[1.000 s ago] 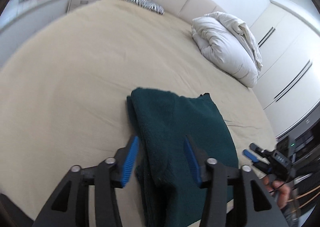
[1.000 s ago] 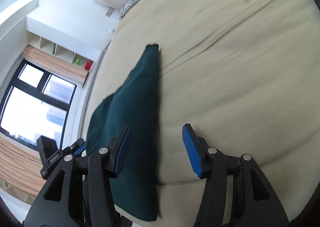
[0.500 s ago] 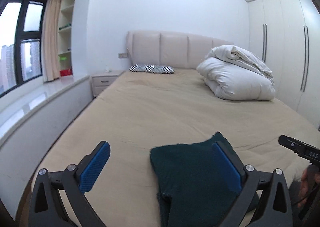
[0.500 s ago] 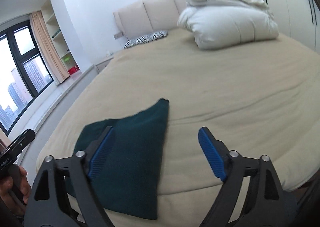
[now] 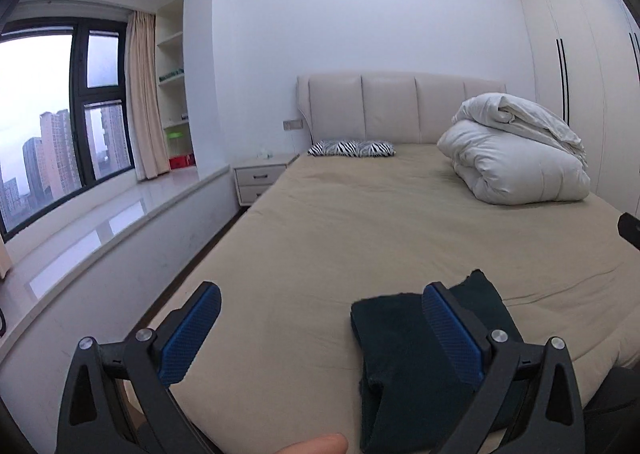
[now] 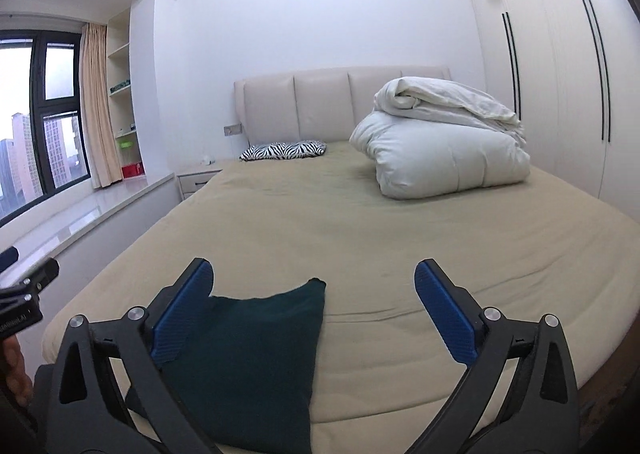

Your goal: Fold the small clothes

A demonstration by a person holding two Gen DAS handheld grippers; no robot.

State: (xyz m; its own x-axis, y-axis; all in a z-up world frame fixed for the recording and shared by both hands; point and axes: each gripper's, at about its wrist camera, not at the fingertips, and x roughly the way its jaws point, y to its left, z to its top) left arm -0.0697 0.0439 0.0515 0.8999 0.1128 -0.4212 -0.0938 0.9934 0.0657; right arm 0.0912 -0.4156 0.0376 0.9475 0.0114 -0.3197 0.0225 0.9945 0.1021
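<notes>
Left gripper [image 5: 320, 330]: jaws spread as wide as they go, nothing between the blue pads; bare sheet fills the gap. The right-hand pad [image 5: 450, 332] overlaps the garment only in the line of sight and does not press on it.
Right gripper [image 6: 314, 306]: jaws have just been opening and stand fully spread; they pinch nothing. The garment's far corner shows in the gap but lies on the bed below, apart from the pads.
Dark green garment [image 6: 256, 354]: folded into a flat, narrow stack near the foot edge of the bed. In the right wrist view it sits at about 7 o'clock, behind the left finger; in the left wrist view [image 5: 400, 358] it sits at about 5 o'clock.
Bed [image 6: 360, 230]: tan sheet, lightly creased, with a padded cream headboard [image 5: 400, 105] at 12 o'clock.
White duvet [image 6: 444, 145]: bundled in a heap at about 1 o'clock, near the headboard on the wardrobe side.
Zebra-print pillow [image 5: 352, 148]: lies flat against the headboard, around 12 o'clock in the left wrist view.
Nightstand [image 5: 260, 177]: stands beside the bed at the head end, on the window side.
Window [image 5: 52, 121]: dark-framed, at 9 o'clock, with a beige curtain [image 5: 142, 97] at its edge.
Wardrobe [image 6: 560, 73]: pale doors with slim dark handles, at 2 o'clock.
Person: a fingertip [image 5: 316, 445] shows at 6 o'clock in the left wrist view.
</notes>
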